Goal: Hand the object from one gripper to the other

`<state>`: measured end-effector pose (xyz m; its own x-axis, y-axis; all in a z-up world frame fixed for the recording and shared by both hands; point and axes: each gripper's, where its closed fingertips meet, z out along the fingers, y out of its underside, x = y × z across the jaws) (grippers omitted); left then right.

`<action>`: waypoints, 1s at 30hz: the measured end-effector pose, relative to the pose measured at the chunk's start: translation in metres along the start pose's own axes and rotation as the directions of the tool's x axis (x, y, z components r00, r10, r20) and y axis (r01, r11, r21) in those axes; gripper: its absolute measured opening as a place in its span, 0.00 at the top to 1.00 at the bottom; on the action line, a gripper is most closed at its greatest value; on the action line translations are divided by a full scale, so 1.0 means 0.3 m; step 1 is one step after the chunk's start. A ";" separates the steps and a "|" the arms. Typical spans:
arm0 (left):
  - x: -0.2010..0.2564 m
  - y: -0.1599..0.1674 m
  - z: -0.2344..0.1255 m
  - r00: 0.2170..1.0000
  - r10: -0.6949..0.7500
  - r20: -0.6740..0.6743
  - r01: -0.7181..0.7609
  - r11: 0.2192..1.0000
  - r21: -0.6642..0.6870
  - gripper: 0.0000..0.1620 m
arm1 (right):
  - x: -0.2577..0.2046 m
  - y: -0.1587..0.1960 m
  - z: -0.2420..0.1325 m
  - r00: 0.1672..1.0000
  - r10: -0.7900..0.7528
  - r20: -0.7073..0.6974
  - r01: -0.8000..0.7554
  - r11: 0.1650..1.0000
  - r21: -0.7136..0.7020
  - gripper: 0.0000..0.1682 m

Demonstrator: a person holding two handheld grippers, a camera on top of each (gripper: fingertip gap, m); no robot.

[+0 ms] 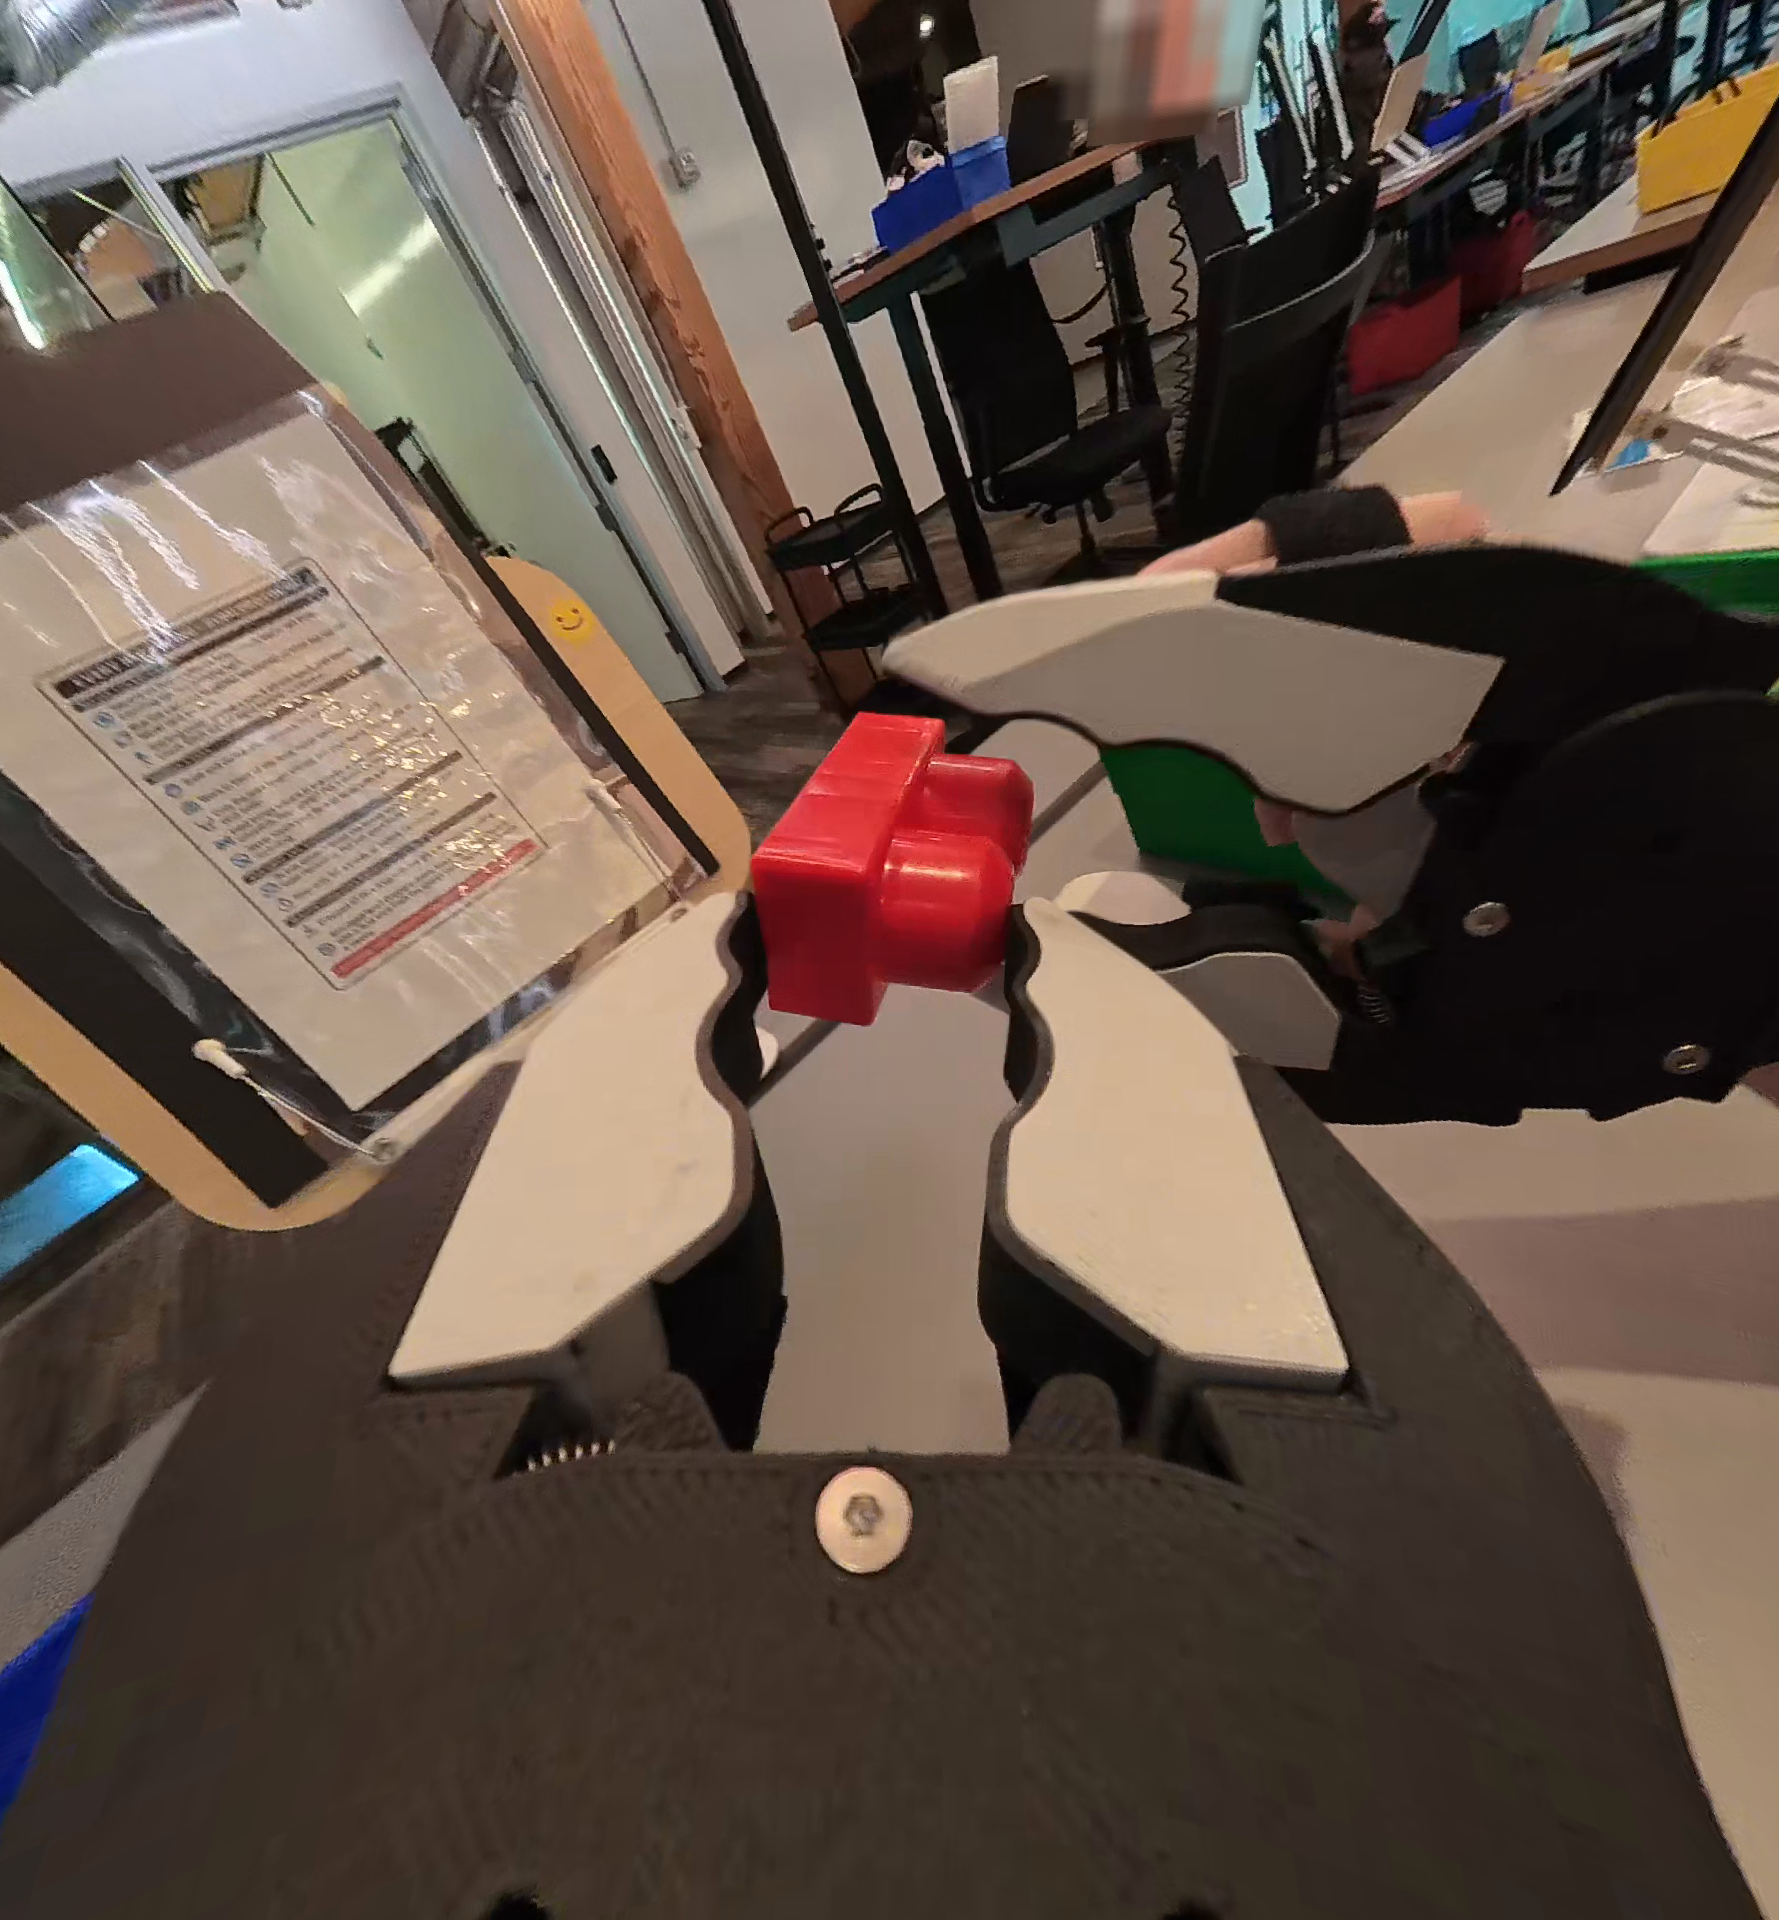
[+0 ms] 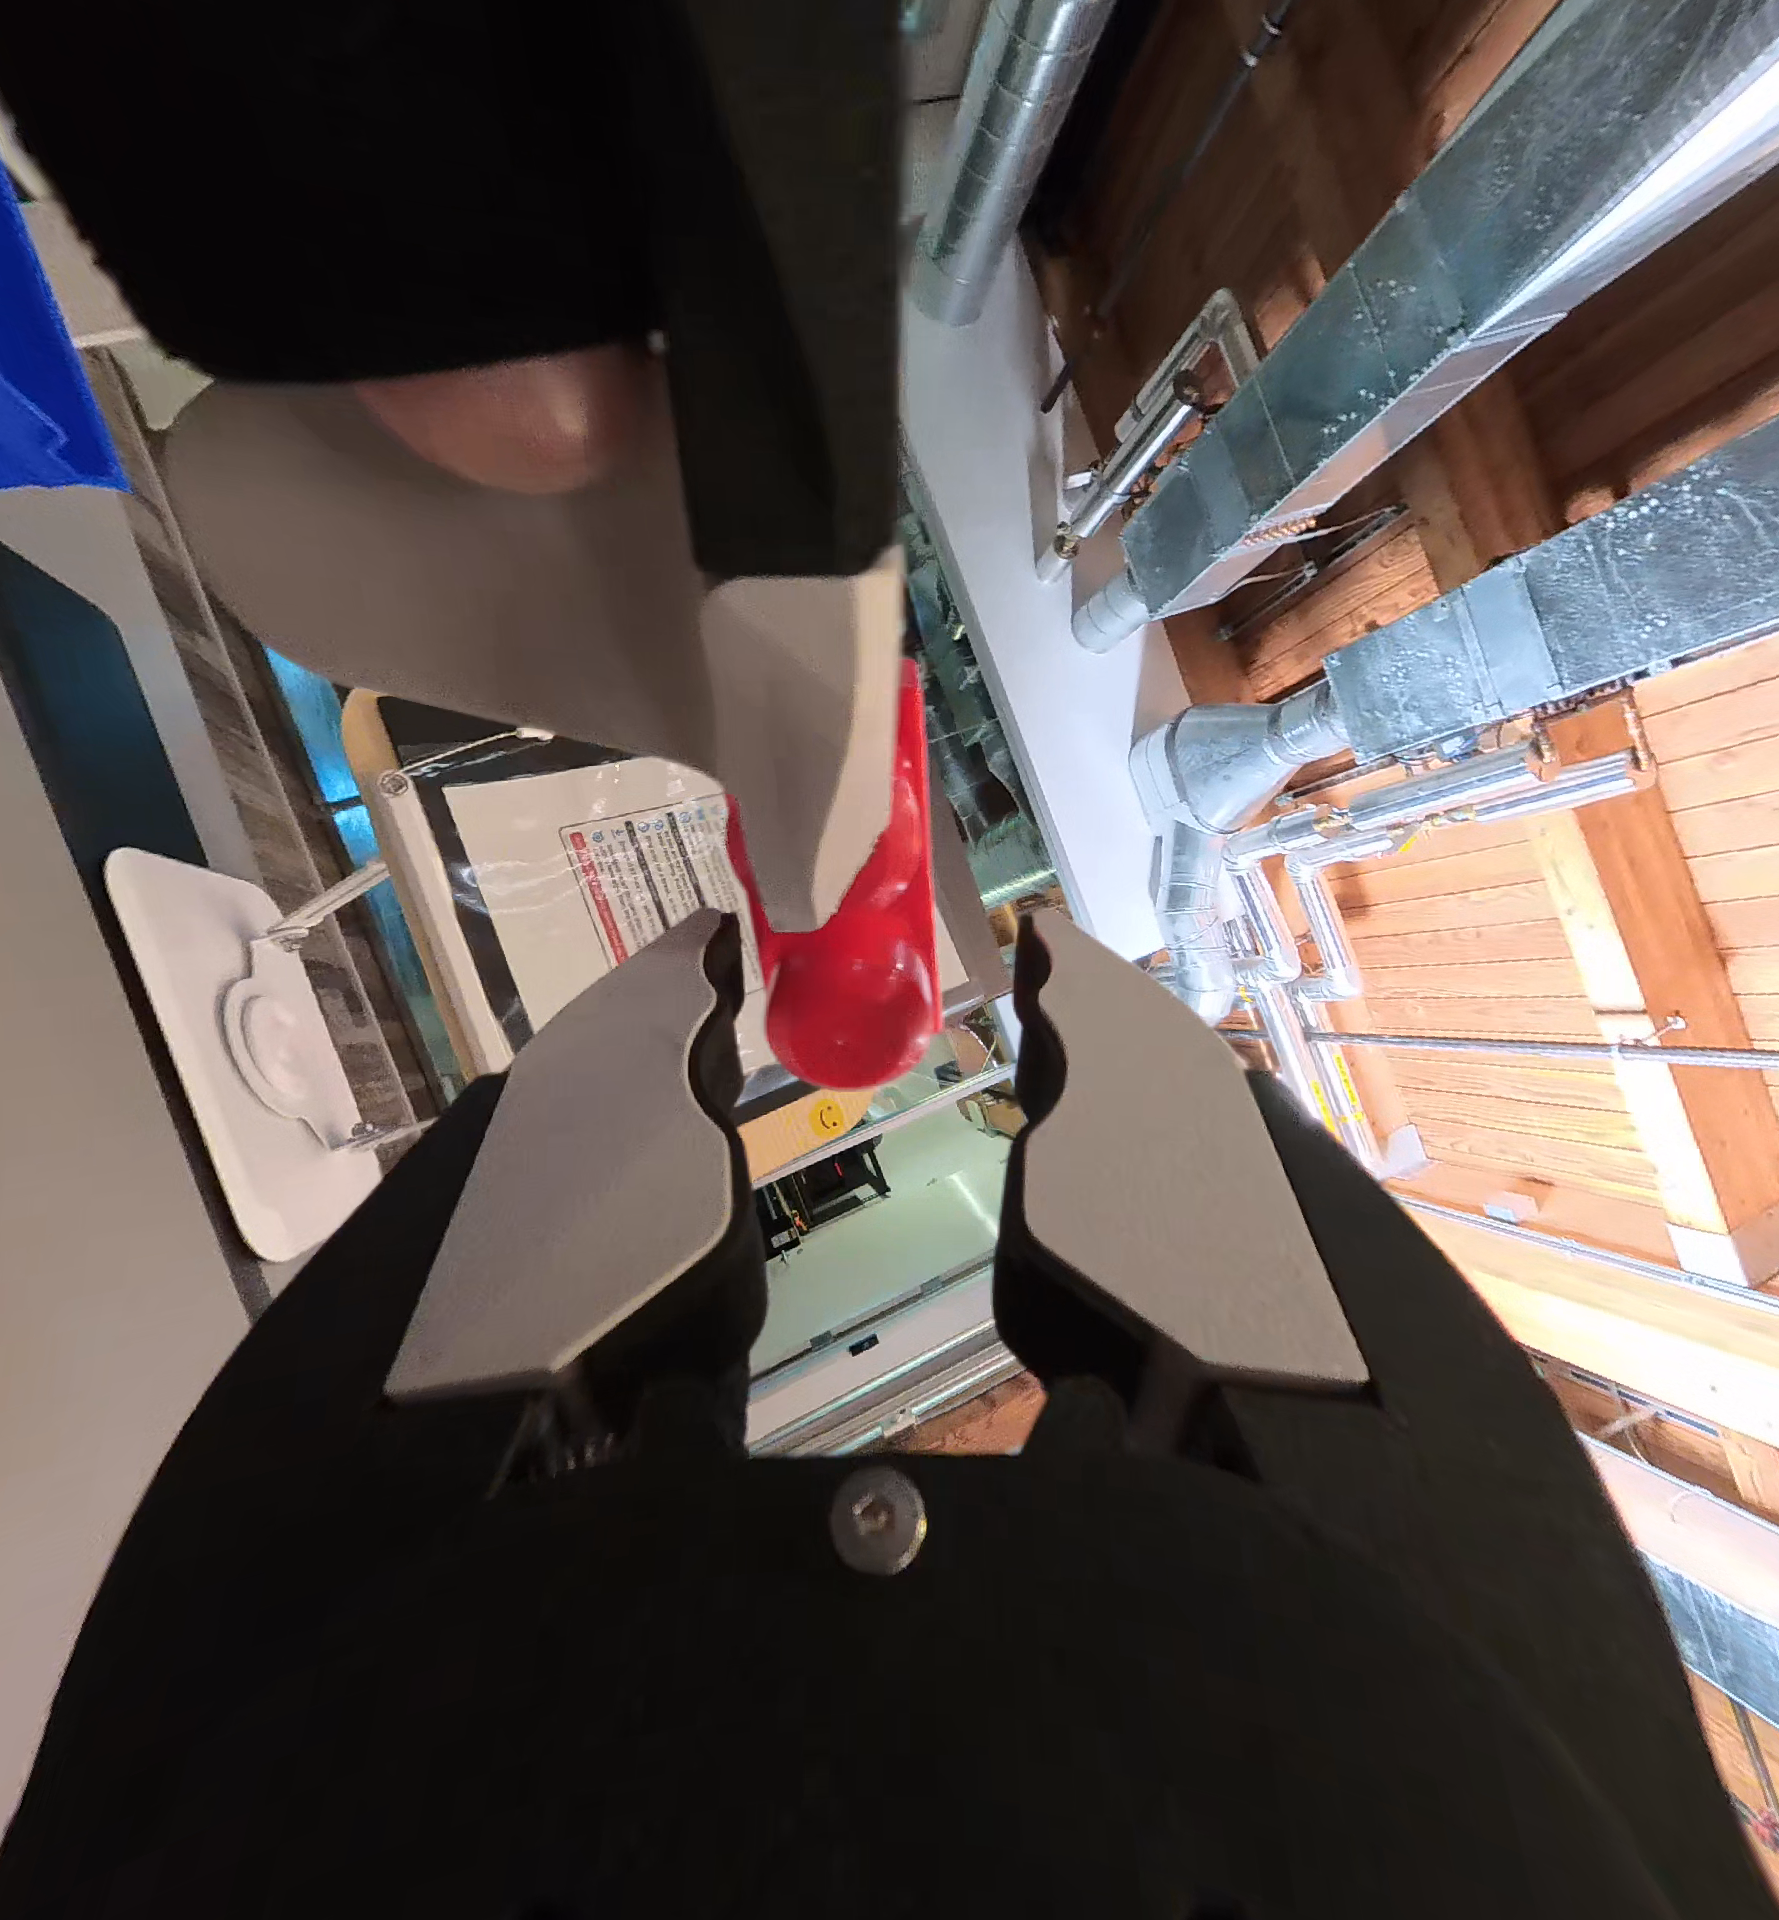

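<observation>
A red toy block with round studs is held in the air between the fingertips of my left gripper, which is shut on it. My right gripper comes in from the right, held by a hand. It is open, with one finger above the block and one below it. In the right wrist view the block sits between the tips of my open right gripper. It lies close to the left finger, with a gap to the right finger. A finger of the left gripper reaches down from above and covers part of the block.
A board with a laminated sheet stands close on the left. A green box sits on the grey table behind the right gripper. Desks and black chairs stand farther back. The right wrist view is tipped sideways and shows ceiling ducts. Only a small space, under 4 cm, lies between the two pairs of fingers.
</observation>
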<state>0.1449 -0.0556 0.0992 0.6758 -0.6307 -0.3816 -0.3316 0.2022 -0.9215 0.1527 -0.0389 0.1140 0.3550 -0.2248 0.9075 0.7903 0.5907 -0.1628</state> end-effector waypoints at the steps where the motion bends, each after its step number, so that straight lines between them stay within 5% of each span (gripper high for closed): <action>1: 0.005 0.001 0.001 1.000 -0.020 -0.013 0.020 1.000 -0.002 0.73 | -0.008 0.004 0.001 1.000 -0.009 0.008 0.009 1.000 -0.005 0.71; 5: 0.020 0.000 0.005 0.999 0.001 -0.048 0.000 1.000 0.014 0.63 | -0.026 0.034 0.007 0.999 0.028 0.045 -0.027 0.999 -0.033 0.79; 9: -0.003 -0.036 -0.025 0.997 -0.031 -0.071 0.035 0.998 0.050 0.54 | -0.018 0.092 0.014 0.908 0.393 0.146 -0.391 0.920 -0.042 0.79; 11: -0.019 -0.031 -0.035 0.992 -0.068 -0.106 0.073 0.996 0.044 0.54 | -0.008 0.090 0.012 0.706 0.659 0.258 -0.674 0.738 -0.040 0.79; 14: -0.028 -0.031 -0.034 0.969 -0.153 -0.196 0.169 0.983 0.071 0.55 | 0.037 0.014 -0.023 0.209 0.824 0.526 -0.957 0.283 -0.063 0.79; 17: -0.007 -0.042 -0.030 0.928 -0.194 -0.318 0.242 0.963 0.121 0.56 | 0.123 -0.054 -0.094 -0.130 0.660 0.740 -0.991 -0.076 -0.106 0.79; 19: 0.015 -0.060 -0.035 0.908 -0.174 -0.381 0.255 0.951 0.174 0.56 | 0.161 -0.060 -0.113 -0.288 0.544 0.788 -0.952 -0.249 -0.176 0.79; 21: 0.003 -0.078 -0.038 0.950 -0.081 -0.300 0.163 0.952 0.259 0.57 | 0.170 -0.053 -0.107 -0.433 0.446 0.783 -0.883 -0.384 -0.269 0.80; 24: 0.002 -0.101 -0.055 0.975 0.219 -0.030 -0.196 0.920 0.339 0.57 | 0.146 -0.045 -0.074 -0.631 0.302 0.715 -0.726 -0.555 -0.407 0.80; 26: 0.008 -0.102 -0.056 0.896 0.412 0.165 -0.444 0.846 0.296 0.59 | 0.137 -0.053 -0.063 -0.739 0.134 0.660 -0.566 -0.654 -0.501 0.80; 30: 0.046 -0.063 -0.010 0.800 0.546 0.248 -0.594 0.776 0.210 0.60 | 0.085 -0.097 -0.043 -0.835 -0.065 0.546 -0.334 -0.729 -0.597 0.79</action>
<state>0.1585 -0.0705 0.1114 0.5232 -0.2085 -0.8263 -0.5210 0.6891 -0.5037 0.1452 -0.0719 0.1370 -0.6205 0.5724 -0.5360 -0.3964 -0.8187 -0.4155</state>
